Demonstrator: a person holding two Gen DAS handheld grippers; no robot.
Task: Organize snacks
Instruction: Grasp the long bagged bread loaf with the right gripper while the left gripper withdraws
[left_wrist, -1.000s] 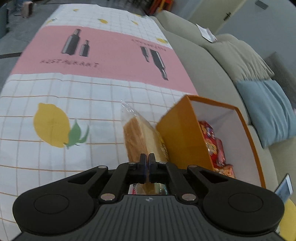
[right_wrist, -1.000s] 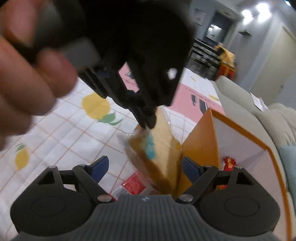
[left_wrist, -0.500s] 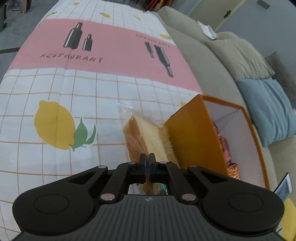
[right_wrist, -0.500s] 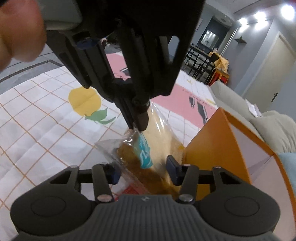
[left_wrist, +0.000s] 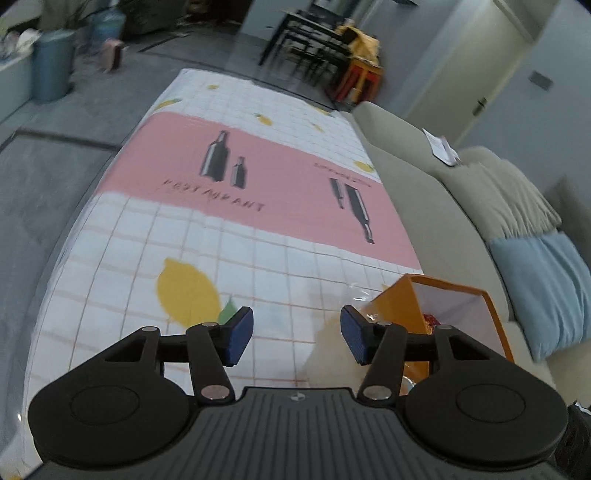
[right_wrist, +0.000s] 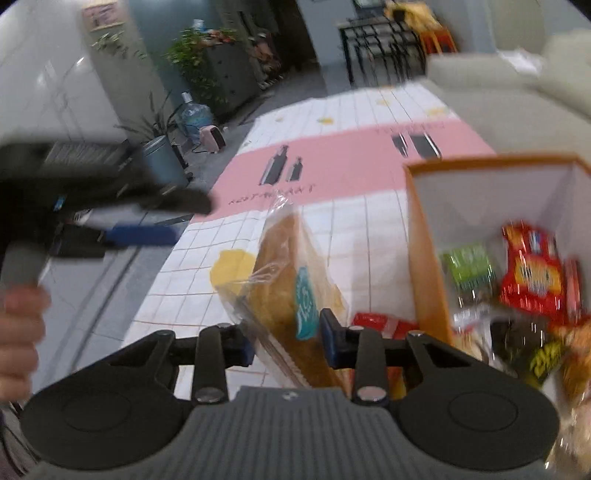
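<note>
One bagged bread slice (right_wrist: 284, 291) pinched in right gripper (right_wrist: 286, 341) beside one orange box (right_wrist: 424, 240); left gripper (left_wrist: 296, 336) spread, holding nothing.

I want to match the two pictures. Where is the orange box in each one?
Left wrist: the box sits low on the right, behind the open left gripper.
Right wrist: the box fills the right side, beside the bread in the right gripper.
Shared landmark: the pink band of the tablecloth.
</note>
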